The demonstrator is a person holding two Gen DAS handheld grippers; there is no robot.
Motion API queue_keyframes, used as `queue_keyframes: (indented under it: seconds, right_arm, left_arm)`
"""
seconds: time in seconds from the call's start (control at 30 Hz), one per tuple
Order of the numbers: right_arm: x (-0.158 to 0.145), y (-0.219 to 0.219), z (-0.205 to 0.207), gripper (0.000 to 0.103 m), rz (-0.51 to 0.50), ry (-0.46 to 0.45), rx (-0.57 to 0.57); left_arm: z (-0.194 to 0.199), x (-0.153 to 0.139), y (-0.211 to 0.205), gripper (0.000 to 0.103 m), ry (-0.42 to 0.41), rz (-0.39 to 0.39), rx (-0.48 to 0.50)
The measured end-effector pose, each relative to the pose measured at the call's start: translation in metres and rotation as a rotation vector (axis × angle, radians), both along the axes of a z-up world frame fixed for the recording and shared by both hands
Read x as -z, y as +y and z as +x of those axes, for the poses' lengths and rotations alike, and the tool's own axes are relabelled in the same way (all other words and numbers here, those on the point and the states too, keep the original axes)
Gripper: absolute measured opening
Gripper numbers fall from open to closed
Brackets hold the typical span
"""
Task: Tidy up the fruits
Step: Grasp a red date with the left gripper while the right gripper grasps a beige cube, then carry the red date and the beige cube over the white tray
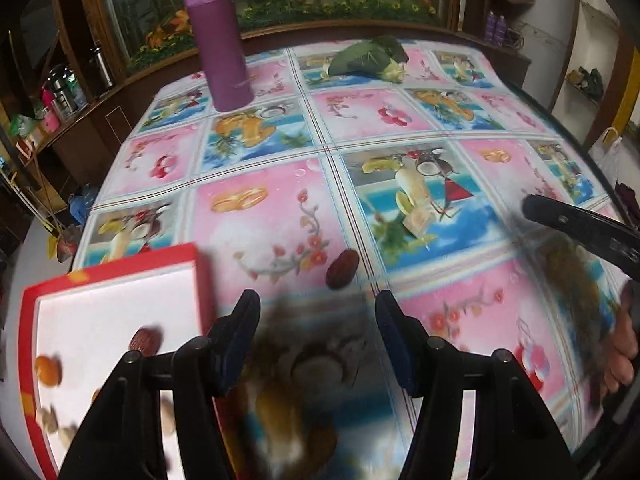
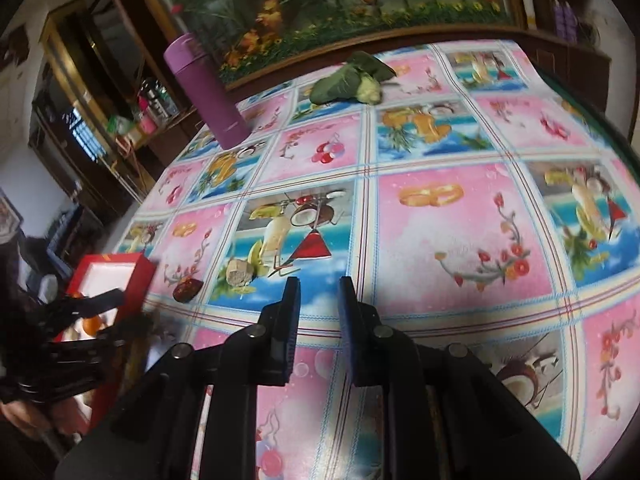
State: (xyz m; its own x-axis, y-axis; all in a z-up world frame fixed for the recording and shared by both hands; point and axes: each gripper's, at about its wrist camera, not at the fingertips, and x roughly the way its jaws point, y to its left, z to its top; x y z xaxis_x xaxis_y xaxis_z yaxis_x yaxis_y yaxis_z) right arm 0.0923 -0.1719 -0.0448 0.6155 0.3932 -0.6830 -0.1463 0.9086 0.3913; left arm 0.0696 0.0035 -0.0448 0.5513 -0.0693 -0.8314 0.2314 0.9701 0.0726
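The red date (image 1: 342,269) on the bench (image 1: 400,152) is what my next move turns on. From my left tool (image 1: 318,312) it lies just ahead, a little right of the midline between the fingers, well inside their span. Its long axis runs on a slant, from near-left to far-right as this tool sees it, so I judge the jaws would need a slight roll to close across its narrow waist. The left tool stands half-spread with nothing between the pads; only blurred tablecloth print shows there.

My right tool (image 2: 319,300) is clenched on nothing, its pads drawn close with just a narrow slit between them. From it the same date (image 2: 186,290) lies off to the left and slightly ahead, clearly farther than from the left tool. A pale beige chunk (image 2: 239,273), what it is I cannot tell, sits ahead-left of the right tool, between it and the date.

The red-rimmed white tray (image 1: 202,280) sits just left of the left tool, its edge beside the left finger, already holding another date (image 1: 145,340), an orange fruit (image 1: 48,370) and pale pieces. So the left hand is nearer, and the carry to the tray looks short.
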Motion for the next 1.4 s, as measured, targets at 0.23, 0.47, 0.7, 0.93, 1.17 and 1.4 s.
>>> queue_keyframes:
  seconds: [0.23,0.47,0.7,0.93,1.17,1.4]
  right_arm:
    - [0.0,0.006,-0.001,0.021,0.026,0.02,-0.03]
    - [0.002,0.029,0.01,0.022,0.058,0.047,-0.101]
    - [-0.002,0.066,0.021,0.054,0.012,0.008,-0.12]
    - [0.008,0.093,0.031,0.054,-0.094,0.017,-0.121]
    - [0.017,0.108,0.037,0.032,-0.161,0.027,-0.112]
    - [0.018,0.108,0.034,0.025,-0.192,0.012,-0.082]
  left_arm:
    - [0.022,0.018,-0.003,0.035,0.041,-0.055,0.013]
    - [0.021,0.02,-0.006,0.017,0.031,-0.098,0.066]
    - [0.001,-0.006,0.011,0.017,-0.048,-0.127,0.036]
    - [-0.041,-0.041,0.044,0.016,-0.159,-0.164,-0.018]
    - [-0.068,-0.058,0.082,0.016,-0.221,-0.174,-0.097]
    - [-0.086,-0.063,0.124,0.016,-0.262,-0.166,-0.194]
